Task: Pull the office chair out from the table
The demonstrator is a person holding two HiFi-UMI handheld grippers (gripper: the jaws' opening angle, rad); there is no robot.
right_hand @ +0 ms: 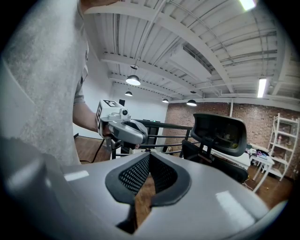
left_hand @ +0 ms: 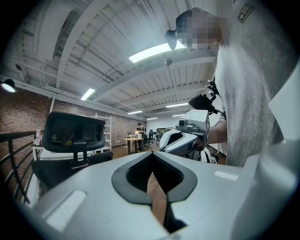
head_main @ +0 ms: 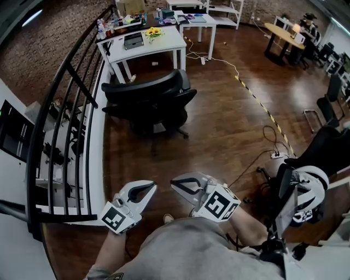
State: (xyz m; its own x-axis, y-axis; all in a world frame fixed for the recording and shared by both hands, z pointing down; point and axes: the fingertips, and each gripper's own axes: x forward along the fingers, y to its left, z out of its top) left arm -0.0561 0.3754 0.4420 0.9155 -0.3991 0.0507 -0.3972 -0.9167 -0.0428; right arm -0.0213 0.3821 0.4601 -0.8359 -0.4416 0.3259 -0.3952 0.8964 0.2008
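Observation:
The black office chair [head_main: 149,98] stands on the wood floor just in front of the white table [head_main: 164,45], its back turned to me. Both grippers are held close to my body, well short of the chair. My left gripper [head_main: 151,186] is shut with nothing between its jaws. Beside it my right gripper [head_main: 174,184] is also shut and empty. The left gripper view shows the chair's headrest [left_hand: 75,133] at the left and the right gripper [left_hand: 187,136] beyond my own closed jaws. In the right gripper view the chair [right_hand: 219,136] is at the right and the left gripper [right_hand: 123,129] at the left.
A black railing [head_main: 65,104] runs along the left. Cables [head_main: 270,143] and a yellow-black tape strip [head_main: 262,104] cross the floor to the right. Another dark chair [head_main: 328,147] sits near my right side. A wooden table [head_main: 284,31] and white shelves [head_main: 225,12] stand far back.

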